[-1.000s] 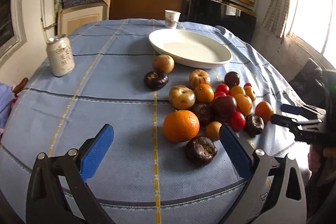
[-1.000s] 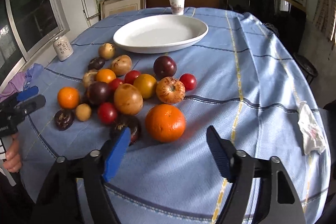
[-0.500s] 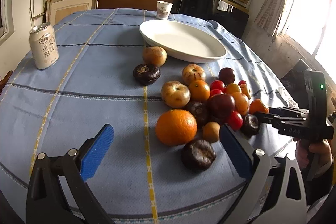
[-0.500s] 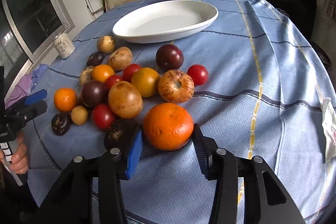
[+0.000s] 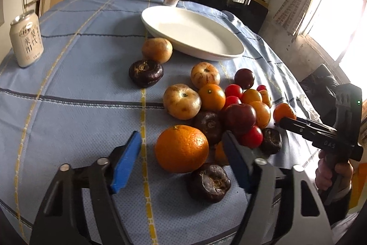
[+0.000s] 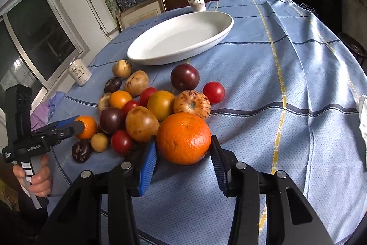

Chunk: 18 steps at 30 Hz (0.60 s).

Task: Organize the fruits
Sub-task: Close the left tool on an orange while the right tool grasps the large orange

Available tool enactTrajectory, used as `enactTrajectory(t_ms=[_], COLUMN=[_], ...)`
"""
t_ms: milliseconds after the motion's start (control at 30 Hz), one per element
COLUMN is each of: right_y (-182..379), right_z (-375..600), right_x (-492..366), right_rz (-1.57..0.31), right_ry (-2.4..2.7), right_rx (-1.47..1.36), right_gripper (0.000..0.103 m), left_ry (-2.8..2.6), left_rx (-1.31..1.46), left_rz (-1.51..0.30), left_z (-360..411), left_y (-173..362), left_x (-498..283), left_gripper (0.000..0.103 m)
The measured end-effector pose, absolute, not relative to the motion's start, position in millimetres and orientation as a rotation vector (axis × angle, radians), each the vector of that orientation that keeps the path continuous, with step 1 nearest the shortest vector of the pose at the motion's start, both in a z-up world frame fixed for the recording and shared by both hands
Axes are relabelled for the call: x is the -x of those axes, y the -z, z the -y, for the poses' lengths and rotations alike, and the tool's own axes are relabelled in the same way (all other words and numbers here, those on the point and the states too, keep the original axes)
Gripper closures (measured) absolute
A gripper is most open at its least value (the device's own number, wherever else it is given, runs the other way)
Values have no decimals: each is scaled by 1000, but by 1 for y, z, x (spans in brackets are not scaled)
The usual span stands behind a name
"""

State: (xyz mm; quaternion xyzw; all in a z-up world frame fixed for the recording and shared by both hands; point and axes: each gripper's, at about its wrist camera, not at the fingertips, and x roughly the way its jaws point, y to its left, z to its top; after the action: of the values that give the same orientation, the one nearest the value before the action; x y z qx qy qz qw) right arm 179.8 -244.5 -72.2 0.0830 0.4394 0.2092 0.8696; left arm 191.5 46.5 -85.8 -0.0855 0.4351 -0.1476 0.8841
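Relation: white dish (image 6: 229,24) lies straight ahead of both tongs, beyond fruit heap (image 6: 160,105), well apart from either orange
Right gripper (image 6: 183,140): narrow, pads pressing both flanks of right-hand orange (image 6: 183,138), on heap's side away from dish
Left gripper (image 5: 181,138): half wide, jaws just closing, left-hand orange (image 5: 182,148) between them, left pad (image 5: 125,160) clear of peel, no grip yet
Oranges round, no long axis to match
Judgement: right hand readier; lift, carry forward over heap to dish; left must finish closing first

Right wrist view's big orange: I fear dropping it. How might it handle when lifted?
The big orange looks round, so it would likely roll if dropped. Its dimpled peel probably resists slipping. Its bulk suggests decent weight.
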Motion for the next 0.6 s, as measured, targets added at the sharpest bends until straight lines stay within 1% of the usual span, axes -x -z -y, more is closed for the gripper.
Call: enactTrajectory(t_ms=[67, 233, 267, 600], right_y=[73, 72, 71, 52], right_z=[244, 244, 244, 241], right_x=[-179, -178, -177, -175], right_rz=[-919, -917, -916, -884], right_ry=[-440, -432, -431, -433], right_rx=[-170, -165, -167, -130], right_gripper=[57, 57, 57, 57], left_ry=[309, 321, 331, 329], left_rx=[185, 203, 207, 223], left_rz=[-932, -962, -965, -947], left_z=[-46, -48, -47, -51], left_y=[91, 96, 97, 91], left_x=[-194, -199, -200, -194], left_gripper=[45, 52, 55, 56])
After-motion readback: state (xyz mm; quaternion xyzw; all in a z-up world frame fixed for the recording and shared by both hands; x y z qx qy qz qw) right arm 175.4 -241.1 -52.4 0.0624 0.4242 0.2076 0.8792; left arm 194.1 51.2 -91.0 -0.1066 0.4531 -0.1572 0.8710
